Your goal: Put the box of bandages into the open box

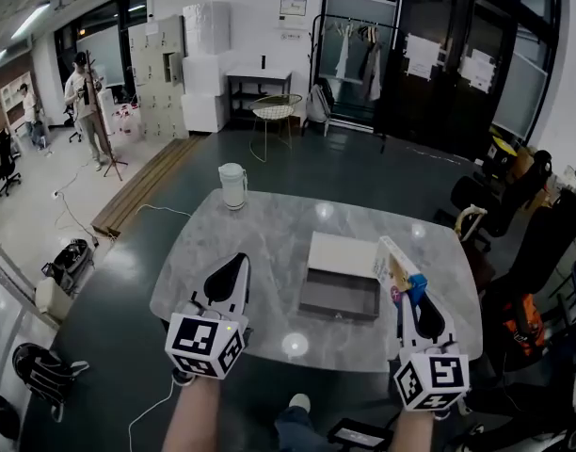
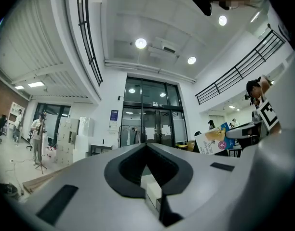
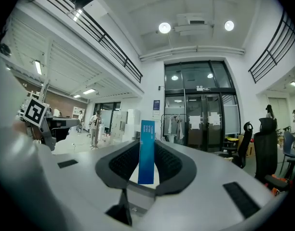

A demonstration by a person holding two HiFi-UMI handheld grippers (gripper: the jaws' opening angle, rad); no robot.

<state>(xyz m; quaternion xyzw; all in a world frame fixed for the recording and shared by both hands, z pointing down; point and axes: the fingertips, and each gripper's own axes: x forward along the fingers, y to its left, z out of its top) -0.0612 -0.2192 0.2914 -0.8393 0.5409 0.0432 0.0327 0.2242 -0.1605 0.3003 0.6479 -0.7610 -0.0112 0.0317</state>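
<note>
R gripper (image 1: 412, 295) is clamped on the flat white, orange and blue cardboard box of bandages (image 1: 395, 269). Pads press its two broad faces, narrow blue edge toward the gripper, so it stands on edge. It's lifted off the grey marble-look table (image 1: 269, 234), just right of the open box (image 1: 338, 298): a shallow dark-grey tray w/ white lid (image 1: 344, 250) touching its far side. Edge-up hold prob. lets it swing left over the tray and be laid flat. Tray sits mid-table, a bit toward the near edge, mouth up, apparently empty. L gripper (image 1: 233, 269) hovers over the near-left part of the table, jaws pressed together on nothing; looks parked out of the way. White jug (image 1: 232, 185) stands by the far-left edge, well apart.

Writing: small white print on the bandage box's blue edge and a pink round mark on its face, both too small to read. Tiny pale mark on the tray's near wall, also unreadable. Black-and-white square markers on each gripper's cube.
</note>
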